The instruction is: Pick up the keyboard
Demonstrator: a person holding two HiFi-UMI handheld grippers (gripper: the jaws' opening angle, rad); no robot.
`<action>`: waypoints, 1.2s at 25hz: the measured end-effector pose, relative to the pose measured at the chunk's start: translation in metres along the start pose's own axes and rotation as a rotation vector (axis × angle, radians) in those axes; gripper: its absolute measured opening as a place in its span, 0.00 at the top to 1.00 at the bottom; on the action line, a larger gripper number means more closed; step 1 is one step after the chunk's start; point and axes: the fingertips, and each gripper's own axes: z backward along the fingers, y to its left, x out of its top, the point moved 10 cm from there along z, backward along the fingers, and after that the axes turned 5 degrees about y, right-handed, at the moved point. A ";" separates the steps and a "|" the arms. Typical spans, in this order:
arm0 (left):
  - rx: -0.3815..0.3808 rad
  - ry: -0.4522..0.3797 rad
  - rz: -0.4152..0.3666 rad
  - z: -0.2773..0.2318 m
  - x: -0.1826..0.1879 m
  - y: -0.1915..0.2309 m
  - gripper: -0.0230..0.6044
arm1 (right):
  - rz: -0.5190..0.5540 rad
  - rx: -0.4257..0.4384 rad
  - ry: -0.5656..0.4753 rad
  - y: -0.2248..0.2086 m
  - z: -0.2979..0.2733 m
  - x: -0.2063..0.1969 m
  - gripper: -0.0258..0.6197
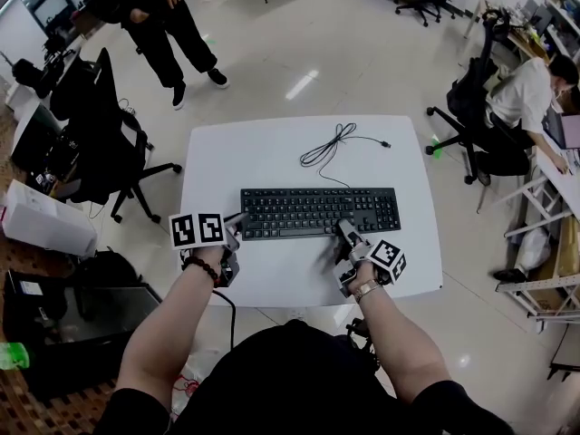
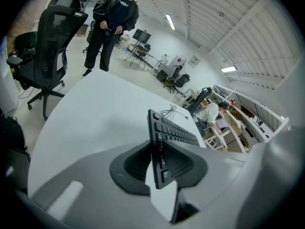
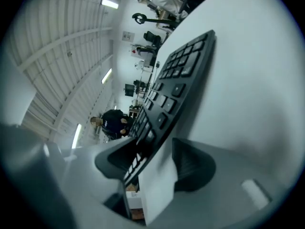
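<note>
A black keyboard (image 1: 317, 212) lies across the white table (image 1: 272, 152), and its black cable (image 1: 331, 143) curls on the far side. My left gripper (image 1: 237, 225) is at the keyboard's left end. In the left gripper view the keyboard (image 2: 171, 130) stands edge-on between the dark pads of the left gripper (image 2: 159, 163), which press on it. My right gripper (image 1: 344, 234) is at the front edge, right of the middle. In the right gripper view the keyboard (image 3: 176, 80) passes between the jaws of the right gripper (image 3: 152, 168). One pad stands clear of it, with white table showing in the gap.
A black office chair (image 1: 109, 143) stands left of the table. A person in dark clothes (image 1: 163, 25) stands beyond it. Another person (image 1: 526, 89) sits at a desk on the right. A white box (image 1: 45, 220) lies on the floor at the left.
</note>
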 end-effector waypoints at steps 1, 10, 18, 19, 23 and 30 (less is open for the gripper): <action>0.000 0.003 0.000 0.000 -0.001 -0.001 0.83 | -0.011 0.017 -0.009 -0.001 -0.003 0.001 0.59; -0.033 -0.008 0.027 -0.002 -0.008 0.006 0.82 | 0.040 0.081 -0.046 0.012 -0.004 0.006 0.77; -0.116 -0.080 0.031 0.007 -0.011 0.002 0.81 | 0.202 0.099 -0.053 0.054 0.021 0.012 0.77; -0.130 -0.097 0.032 0.010 -0.010 0.001 0.81 | 0.229 0.108 -0.053 0.063 0.023 0.013 0.77; -0.183 -0.155 0.018 0.019 -0.006 -0.007 0.81 | 0.326 0.138 -0.068 0.096 0.037 0.019 0.78; -0.258 -0.239 -0.017 0.038 0.009 -0.029 0.81 | 0.447 0.182 -0.107 0.149 0.059 0.029 0.78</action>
